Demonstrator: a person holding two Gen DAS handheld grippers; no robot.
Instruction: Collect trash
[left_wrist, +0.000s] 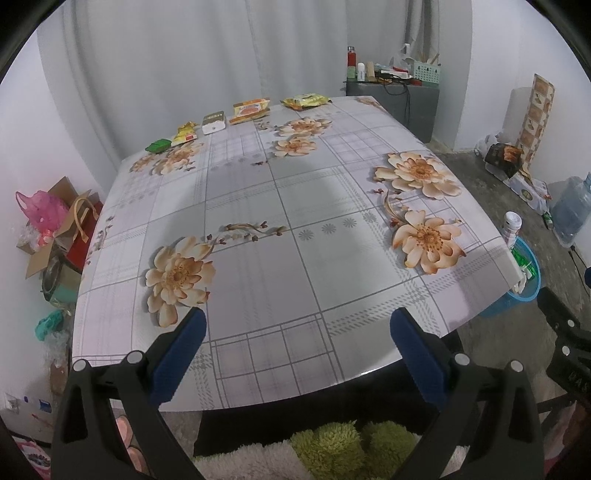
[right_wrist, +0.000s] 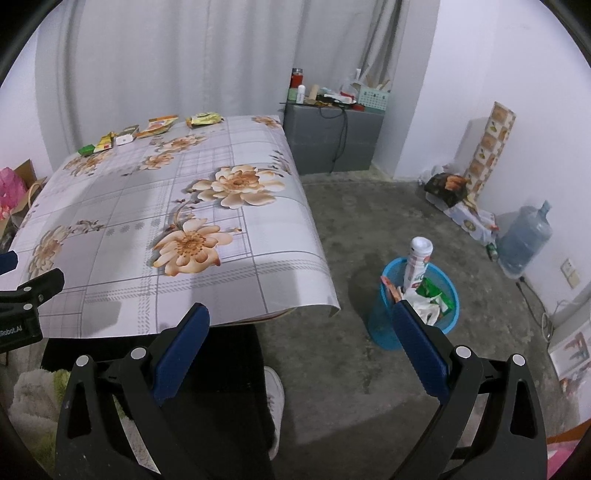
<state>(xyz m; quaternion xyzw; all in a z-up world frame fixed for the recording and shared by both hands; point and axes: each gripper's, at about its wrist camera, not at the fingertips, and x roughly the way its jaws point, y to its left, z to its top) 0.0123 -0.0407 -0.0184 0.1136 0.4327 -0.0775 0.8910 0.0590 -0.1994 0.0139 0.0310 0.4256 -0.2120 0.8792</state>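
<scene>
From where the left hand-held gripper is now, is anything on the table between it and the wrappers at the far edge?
Nothing visible. The left hand-held gripper is open at the near edge, and only bare floral tablecloth lies between it and the wrappers along the far edge.

Most of the counter (left_wrist: 295, 229) is bare floral cloth, open to a gripper from the near edge up to the far side. The only obstacles on it sit in a row along the far edge, from 10 to 12 o'clock in the left wrist view: a green packet (left_wrist: 158, 145), a yellow wrapper (left_wrist: 185, 133), a white box (left_wrist: 213, 122), an orange packet (left_wrist: 250, 109) and a yellow-green packet (left_wrist: 305, 100). Narrow gaps separate them. At 3 o'clock, off the counter's right edge, a blue bin (right_wrist: 417, 306) stands on open floor (right_wrist: 369, 221); a tall white bottle (right_wrist: 417, 262) sticks up from it among wrappers, partly blocking its mouth.
</scene>
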